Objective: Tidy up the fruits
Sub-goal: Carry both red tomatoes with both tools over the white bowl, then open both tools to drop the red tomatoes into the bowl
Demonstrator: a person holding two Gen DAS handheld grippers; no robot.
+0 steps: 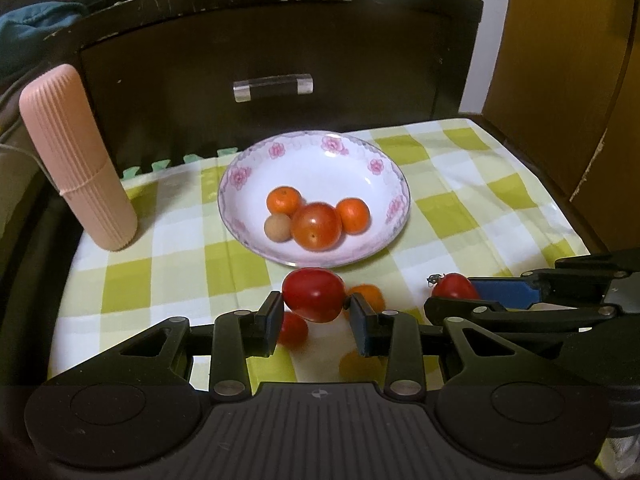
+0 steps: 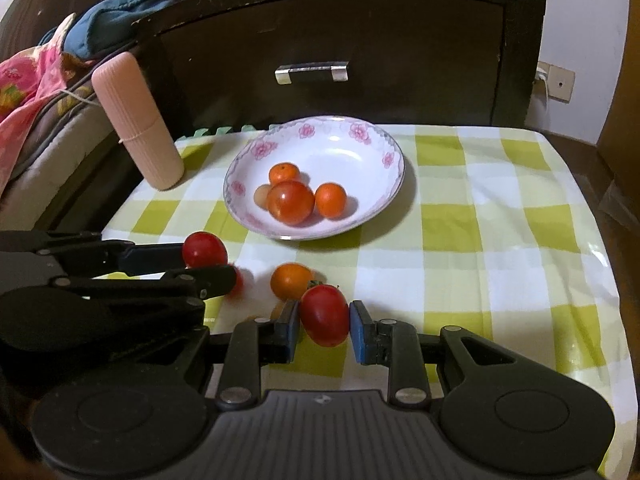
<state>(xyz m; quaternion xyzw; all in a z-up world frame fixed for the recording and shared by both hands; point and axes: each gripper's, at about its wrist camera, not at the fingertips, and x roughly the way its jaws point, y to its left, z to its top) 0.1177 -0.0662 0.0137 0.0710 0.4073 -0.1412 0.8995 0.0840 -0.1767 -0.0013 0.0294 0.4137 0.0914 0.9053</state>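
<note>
A red tomato is clamped by the left gripper; a stemmed tomato is clamped by the right gripper.

Floral-rimmed white bowl is the reference. Inside it: big orange-red tomato at centre, two small orange fruits touching it behind and to its right, one small tan round fruit on its left. Just in front of the bowl: two red oval tomatoes off the cloth, an orange fruit between them, a smaller red tomato lower down.
</note>
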